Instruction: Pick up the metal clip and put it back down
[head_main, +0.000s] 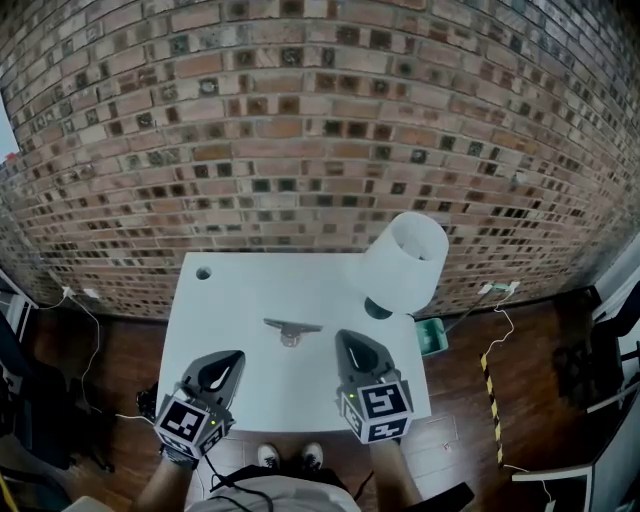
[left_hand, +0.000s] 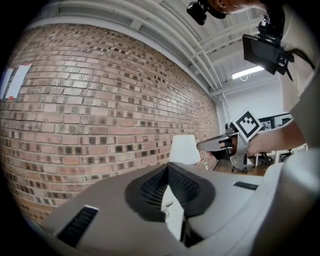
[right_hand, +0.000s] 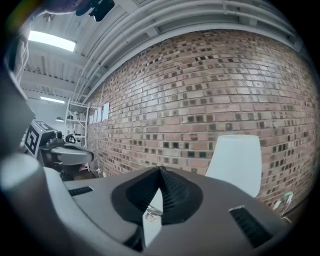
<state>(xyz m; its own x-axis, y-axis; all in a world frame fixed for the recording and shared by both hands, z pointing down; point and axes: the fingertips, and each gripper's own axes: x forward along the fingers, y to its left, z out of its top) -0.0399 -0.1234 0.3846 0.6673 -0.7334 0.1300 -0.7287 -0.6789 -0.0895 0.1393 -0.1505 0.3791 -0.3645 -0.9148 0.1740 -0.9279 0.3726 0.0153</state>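
White table (head_main: 200, 330) held metal clip (head_main: 292, 327), likely light, stiff, slick, best pinched across its flat bar; left hand-held gripper (head_main: 233, 358) and right hand-held gripper (head_main: 347, 340) clenched, empty.

Metal clip (head_main: 292, 328): too small to tell its shape, left of lamp (head_main: 405, 262).
Lamp base (head_main: 377, 309): mostly hidden under shade.

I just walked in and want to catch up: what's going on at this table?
A person stands at a white table with a gripper in each hand. The left gripper and the right gripper hover over the table's near side, jaws shut and empty. The metal clip lies on the table just ahead, between them, untouched. A white lamp stands at the far right corner.
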